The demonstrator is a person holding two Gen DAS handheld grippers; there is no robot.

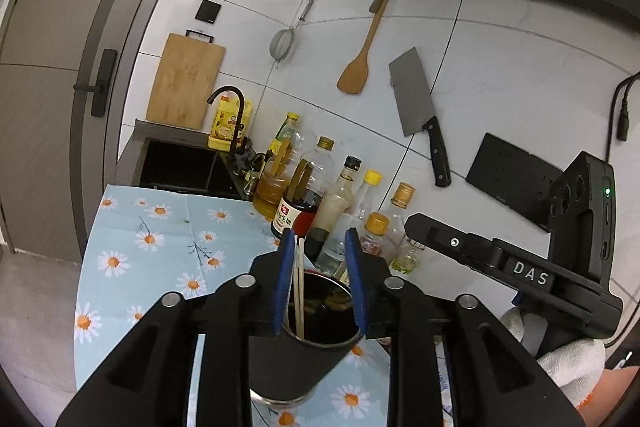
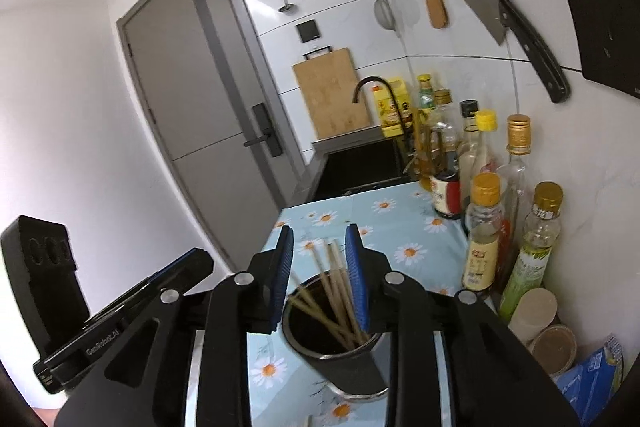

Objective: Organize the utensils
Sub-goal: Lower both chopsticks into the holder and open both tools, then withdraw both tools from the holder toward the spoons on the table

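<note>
Standing near the front edge of the worktop, on its daisy-print cover, a dark cup is seen w/ chopsticks leaning inside. The right claw is held just above the cup, jaws parted, sticks rising btwn the blue pads but not pressed. The left claw is likewise parted over the same cup, two chopsticks passing near its left pad, ungripped. Bottles are lined along the back edge.
</note>
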